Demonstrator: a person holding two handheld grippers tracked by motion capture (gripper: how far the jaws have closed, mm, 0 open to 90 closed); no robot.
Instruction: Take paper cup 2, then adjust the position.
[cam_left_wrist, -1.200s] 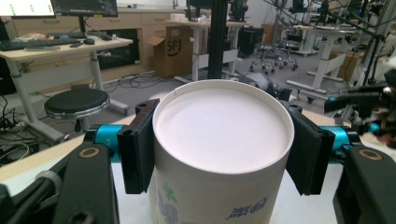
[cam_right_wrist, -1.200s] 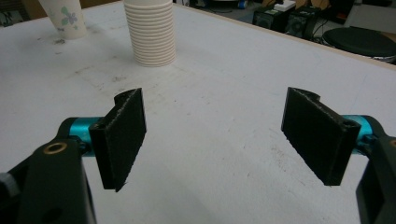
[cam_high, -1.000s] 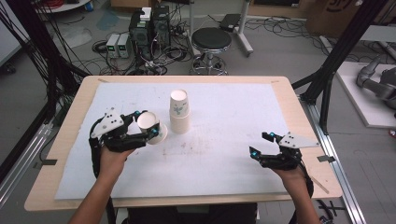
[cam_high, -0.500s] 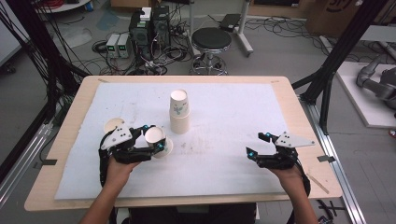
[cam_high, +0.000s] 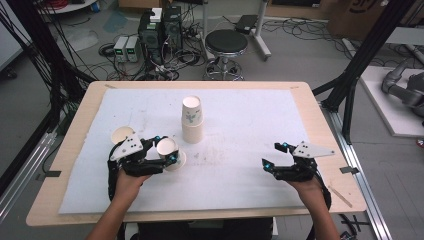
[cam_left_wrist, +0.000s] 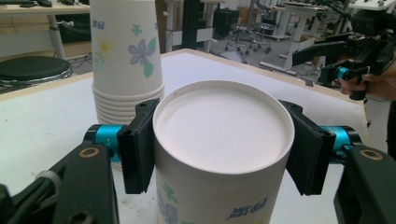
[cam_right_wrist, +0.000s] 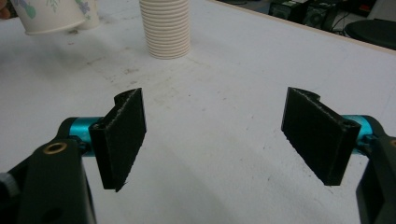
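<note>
My left gripper (cam_high: 166, 152) pinches 1 paper cup (cam_left_wrist: 223, 154), bottom up, its 2 pads pressed on opposite sides of the wall just under the upturned base. In the high view the cup (cam_high: 167, 148) sits over the left half of the mat, near the front edge, with the rim of another cup (cam_high: 180, 161) showing just beside it; I cannot tell whether the 2 touch. My right gripper (cam_high: 276, 155) holds nothing: its jaws stand spread wide over bare mat at the right, well apart from every cup.

Surroundings:
1. A stack (cam_high: 192, 120) of inverted cups stands upright at the middle of the mat, just behind and to the right of the held cup. In the left gripper view the stack (cam_left_wrist: 126, 56) rises close behind the left pad, not touching it.
2. A single cup (cam_high: 121, 135) lies on the mat just left of my left gripper, mouth showing.
3. Nothing lies between the 2 grippers.

Surface: a white mat (cam_high: 250, 120), scuffed and stained near its centre, covers a pale wooden table (cam_high: 325, 130).

Room: a black stool (cam_high: 226, 42) stands behind the table, beside electronic boxes (cam_high: 155, 30) and loose cables (cam_high: 110, 55) on a grey floor. Black frame struts (cam_high: 360, 65) rise at both sides.
</note>
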